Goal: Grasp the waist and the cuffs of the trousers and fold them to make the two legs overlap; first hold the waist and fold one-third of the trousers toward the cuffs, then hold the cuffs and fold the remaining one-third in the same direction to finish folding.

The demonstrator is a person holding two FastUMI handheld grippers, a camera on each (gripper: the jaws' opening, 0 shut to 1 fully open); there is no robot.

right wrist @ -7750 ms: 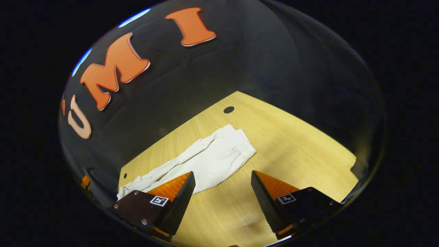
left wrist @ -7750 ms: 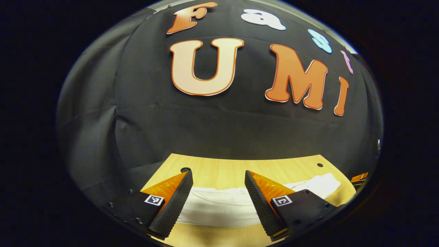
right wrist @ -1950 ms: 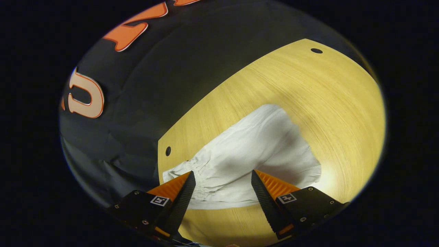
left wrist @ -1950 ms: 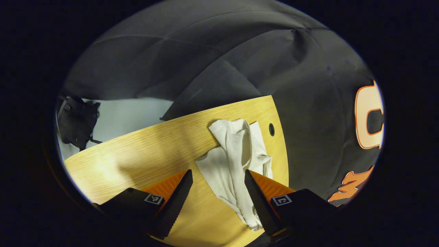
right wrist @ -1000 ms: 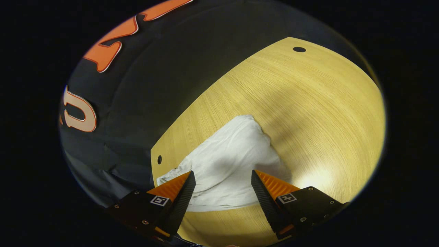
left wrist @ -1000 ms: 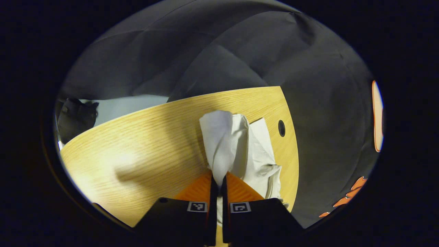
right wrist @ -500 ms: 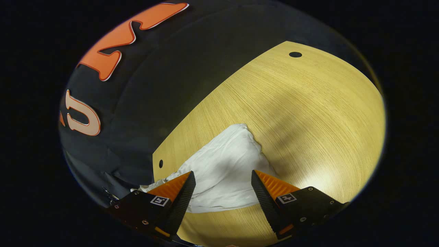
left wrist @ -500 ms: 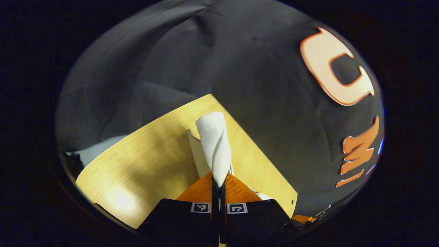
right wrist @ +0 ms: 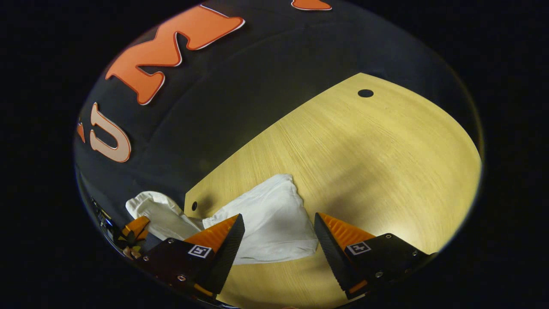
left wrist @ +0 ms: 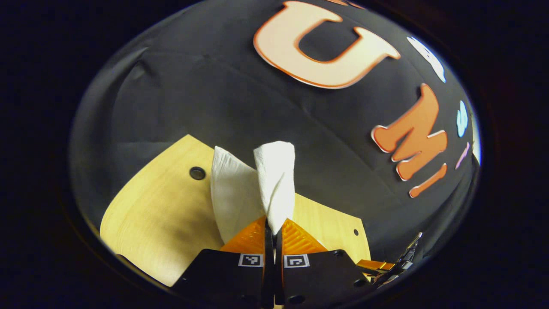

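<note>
Left hand-held gripper [left wrist: 273, 227]: fingers closing tight on a bunched end of the white trousers [left wrist: 257, 189], cloth rising in a twisted plume above the tips. Which end it is, waist or cuff, cannot be told from the left gripper view. The lifted cloth is hanging over the far edge of the worktop [left wrist: 150, 223], near a small dark hole [left wrist: 197, 173] in the wood.

Right hand-held gripper [right wrist: 279, 234]: fingers standing wide apart, gripping nothing, hovering just above the trousers [right wrist: 266, 223]. In the right gripper view the cloth is lying flat on the worktop [right wrist: 364, 163] between and beyond the tips, then trailing up and off to the left toward the other hand-held gripper [right wrist: 133, 234] at the picture's edge.

Judgement: the first fold, laying one leg on the other, looks to be under way with one end raised. To do it well:
- right side should be pinching the matching corner before the lift goes further, so both ends travel together;
- keep the cloth taut between the two grips, no twist;
- carry it low and lay it edge to edge.

Risk: the bunched grip may leave a rope-like crease.
</note>
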